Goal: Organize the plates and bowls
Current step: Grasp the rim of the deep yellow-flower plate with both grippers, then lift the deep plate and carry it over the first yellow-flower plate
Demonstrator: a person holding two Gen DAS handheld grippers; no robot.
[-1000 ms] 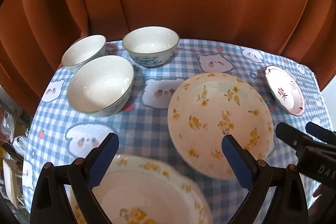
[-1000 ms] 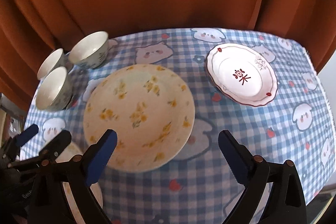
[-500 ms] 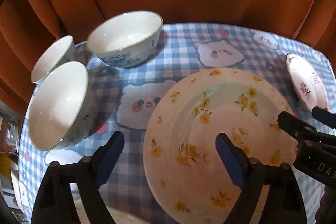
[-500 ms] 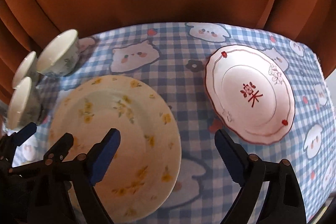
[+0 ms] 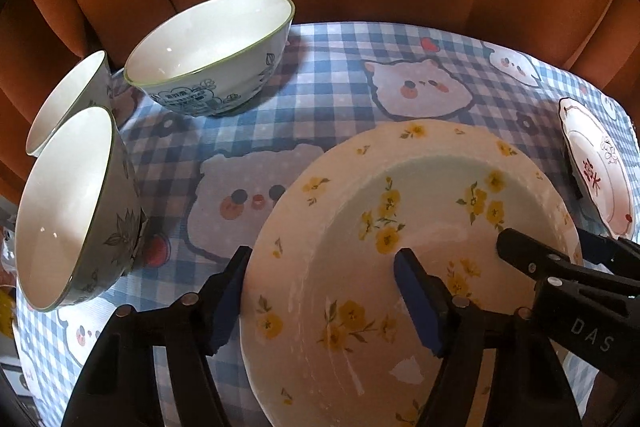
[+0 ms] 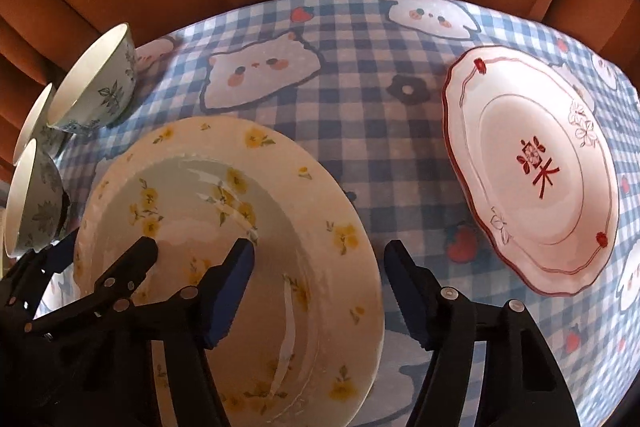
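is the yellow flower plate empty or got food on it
Empty: the yellow flower plate shows only its printed flowers and glare, lying flat on the checked cloth.

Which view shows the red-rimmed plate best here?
The right wrist view: the red-rimmed plate lies whole on the checked cloth, with its red centre mark and scalloped rim clear. In the left wrist view it is squeezed against the frame's right edge, seen obliquely and partly cut off by dark gripper parts.

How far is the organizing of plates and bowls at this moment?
Nothing looks stacked yet. The three bowls stand apart, and the red-trimmed plate lies alone. In hand: the left gripper and right gripper are closing over opposite rims of the yellow-flower plate. Gathering plates and bowls remains.
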